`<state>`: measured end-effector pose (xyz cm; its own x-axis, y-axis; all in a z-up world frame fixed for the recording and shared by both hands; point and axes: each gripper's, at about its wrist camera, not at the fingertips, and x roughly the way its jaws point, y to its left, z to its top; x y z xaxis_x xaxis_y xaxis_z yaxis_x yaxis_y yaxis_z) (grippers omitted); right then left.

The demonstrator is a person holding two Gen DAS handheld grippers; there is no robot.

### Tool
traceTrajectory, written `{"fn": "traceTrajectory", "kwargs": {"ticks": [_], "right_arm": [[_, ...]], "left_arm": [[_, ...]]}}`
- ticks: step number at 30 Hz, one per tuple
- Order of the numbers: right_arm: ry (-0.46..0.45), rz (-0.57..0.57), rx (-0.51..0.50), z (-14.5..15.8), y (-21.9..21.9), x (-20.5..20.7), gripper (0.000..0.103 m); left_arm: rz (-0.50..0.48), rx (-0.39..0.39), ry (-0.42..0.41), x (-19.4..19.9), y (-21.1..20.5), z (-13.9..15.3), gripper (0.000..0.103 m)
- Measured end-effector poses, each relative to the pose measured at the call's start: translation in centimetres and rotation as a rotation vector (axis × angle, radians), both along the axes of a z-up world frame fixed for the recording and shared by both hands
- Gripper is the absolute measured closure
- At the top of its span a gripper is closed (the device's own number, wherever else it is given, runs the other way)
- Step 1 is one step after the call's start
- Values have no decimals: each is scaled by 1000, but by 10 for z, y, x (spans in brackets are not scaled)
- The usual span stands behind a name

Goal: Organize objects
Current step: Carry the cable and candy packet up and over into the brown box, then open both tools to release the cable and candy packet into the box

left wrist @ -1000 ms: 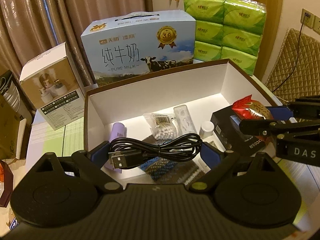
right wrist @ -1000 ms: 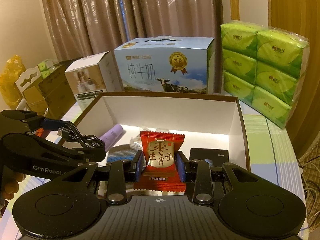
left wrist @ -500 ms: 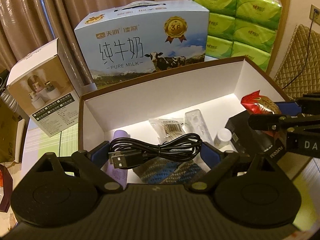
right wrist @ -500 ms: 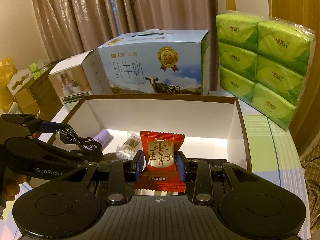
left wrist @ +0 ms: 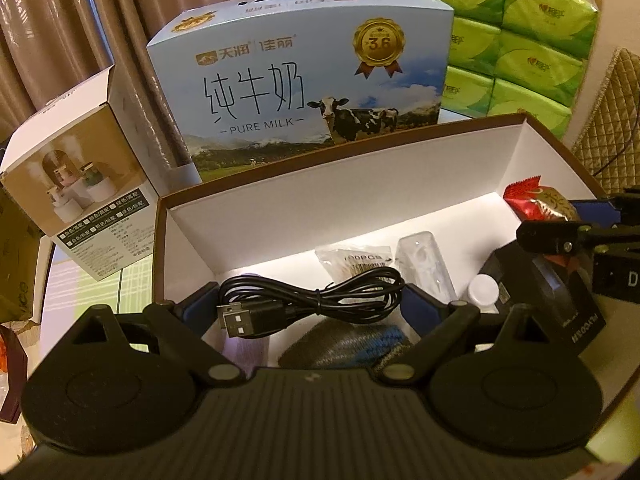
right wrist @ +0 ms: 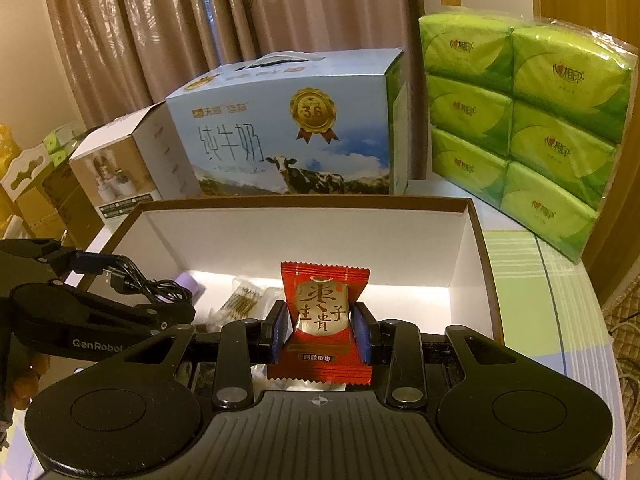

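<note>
Over white cardboard box (left wrist: 360, 196), left tool (left wrist: 308, 304) gripping coiled black cable (left wrist: 316, 300), right tool (right wrist: 320, 328) pinching glossy (crinkled) red packet (right wrist: 322, 308).

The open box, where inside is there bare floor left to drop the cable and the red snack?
Inside the box, bare floor lies along the back wall and in the right rear corner, right of the cotton swab bag. The near half is crowded: purple tube, knit pouch, black case, white bottle.
</note>
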<state>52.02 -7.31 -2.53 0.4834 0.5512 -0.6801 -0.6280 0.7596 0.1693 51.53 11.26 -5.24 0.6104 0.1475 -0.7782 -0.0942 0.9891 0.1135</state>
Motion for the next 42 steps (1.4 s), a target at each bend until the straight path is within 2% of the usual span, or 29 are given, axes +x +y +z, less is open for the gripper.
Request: {"fn": "traceTrajectory", "kwargs": {"ticks": [8,11,23,26,28,29,30,32,34,38,42], "right_arm": [[9,-11,13,-2,9,16,71],[13,-13,17,-3,12,21,71],[67,-37,38,-10,20,35,71],[57,-53,61,-10,21,38,70],[41,-69,90,-7,20,40,62],[34,-83,103,-5,19,41,39],[18,-93,120,-2,18,41,27],[-20,-88,151,5,15,38,27],[-24,-84,134,9,14,37,27],[-34,-99,138,14,6,31,13],[-25,-118,144,16,-4,26,8]], "left_arm": [[29,-2,-14,15,5,0,9],[37,2,-22,18,8,1,3],[73,-26,-16,13,21,4,2],[85,-35,-13,13,24,4,2],[88,-40,-14,12,25,5,2],[88,-41,-15,11,25,5,2],[89,-42,-16,11,25,6,2],[89,-44,-19,9,25,7,2],[92,-45,-21,7,26,9,2],[102,-52,-33,1,28,13,2],[107,-67,-44,-4,30,19,2]]}}
